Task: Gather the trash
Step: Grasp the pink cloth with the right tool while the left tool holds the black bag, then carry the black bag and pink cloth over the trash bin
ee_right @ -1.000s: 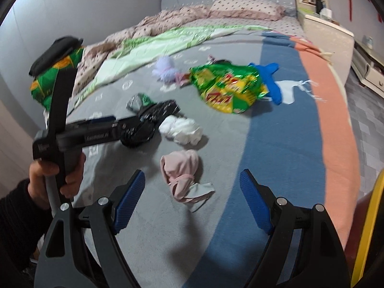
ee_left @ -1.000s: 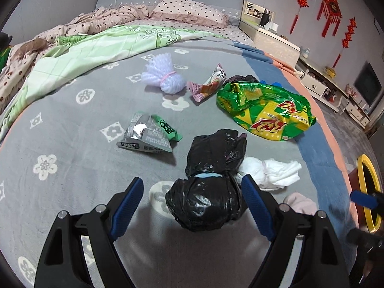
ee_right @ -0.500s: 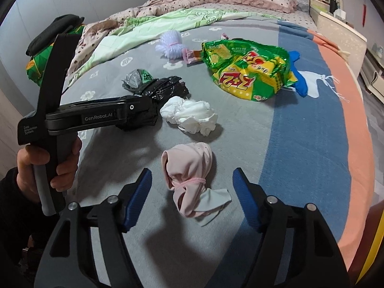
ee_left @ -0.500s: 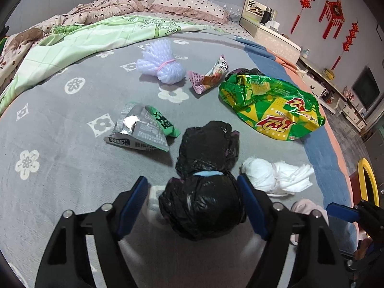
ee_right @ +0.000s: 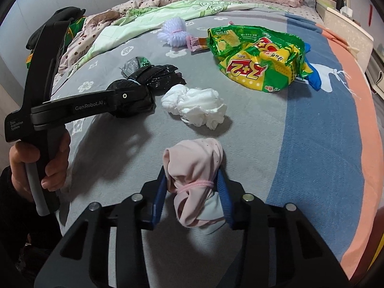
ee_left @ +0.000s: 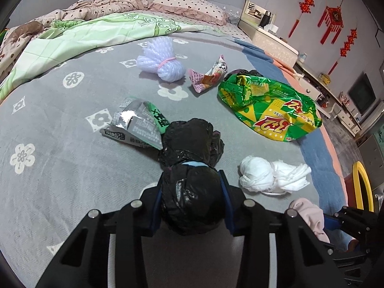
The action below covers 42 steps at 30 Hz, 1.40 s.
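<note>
Trash lies on a grey flowered bedspread. My left gripper is shut on the near lobe of a black plastic bag bundle, which also shows in the right wrist view. My right gripper is shut on a pink tied cloth bundle, partly seen in the left wrist view. A white crumpled wad lies between them, also in the right wrist view.
Farther up the bed lie a grey-green wrapper, a large green-yellow snack bag, a pink wrapper and a lilac mesh bundle. A green quilt covers the far left. A yellow-rimmed bin stands right of the bed.
Both grippers moved forward and closed: the left onto the black bag bundle, the right onto the pink cloth bundle. Both were open a second ago.
</note>
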Tool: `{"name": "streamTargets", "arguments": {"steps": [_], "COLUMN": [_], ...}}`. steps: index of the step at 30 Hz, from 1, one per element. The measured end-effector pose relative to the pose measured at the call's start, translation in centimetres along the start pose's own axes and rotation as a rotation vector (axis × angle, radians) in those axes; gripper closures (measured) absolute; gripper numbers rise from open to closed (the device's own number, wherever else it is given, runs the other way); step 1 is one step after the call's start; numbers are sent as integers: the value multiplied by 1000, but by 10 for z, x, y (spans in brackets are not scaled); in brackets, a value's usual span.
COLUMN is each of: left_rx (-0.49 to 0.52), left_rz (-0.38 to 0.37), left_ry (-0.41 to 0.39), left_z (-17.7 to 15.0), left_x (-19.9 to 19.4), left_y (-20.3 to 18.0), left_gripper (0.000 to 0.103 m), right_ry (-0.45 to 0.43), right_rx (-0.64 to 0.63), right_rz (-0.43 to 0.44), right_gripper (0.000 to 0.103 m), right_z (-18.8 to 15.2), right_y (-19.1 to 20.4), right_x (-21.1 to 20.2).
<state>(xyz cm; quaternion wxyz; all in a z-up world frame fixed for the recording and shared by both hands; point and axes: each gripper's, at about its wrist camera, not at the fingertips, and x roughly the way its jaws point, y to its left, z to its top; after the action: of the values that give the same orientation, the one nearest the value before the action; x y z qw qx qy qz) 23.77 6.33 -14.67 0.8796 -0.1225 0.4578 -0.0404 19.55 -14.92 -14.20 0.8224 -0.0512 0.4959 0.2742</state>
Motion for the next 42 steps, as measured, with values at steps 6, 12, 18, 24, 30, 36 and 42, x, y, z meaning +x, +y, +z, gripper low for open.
{"name": "streamTargets", "arguments": {"steps": [6,12,18,24,30,36,42], "left_rx": [-3,1,11,38,80,124,157], "left_rz": [0,4,4,-2,-17,-34,-59], "left_ry": [-15,-25,-44,-74,-106,-133,-154], "left_z": [0,-1,-2,-2,0,1,4], "left_x": [-11,-19,-32,-52,-72,-89,-101], "left_y": [2,0,-5,-17,-40,-69,-98], "left_gripper": [65,65,65,65,65,65,65], "right_ry": [-1,-8,-50,-118,-196,-277,-346], "right_rx": [8,37,60,75,92,102,138], "right_rz": [7,17,1,9,12,-12,-36], "right_gripper": [67,67,70,70,70,70,70], "right_z": [-1,-3,-6,-9,-12,-16,-23], "right_y": [2,0,-5,-11,-22,-35,-56], "right_x": [0,-2,-14,-46,-87,-131,-175]}}
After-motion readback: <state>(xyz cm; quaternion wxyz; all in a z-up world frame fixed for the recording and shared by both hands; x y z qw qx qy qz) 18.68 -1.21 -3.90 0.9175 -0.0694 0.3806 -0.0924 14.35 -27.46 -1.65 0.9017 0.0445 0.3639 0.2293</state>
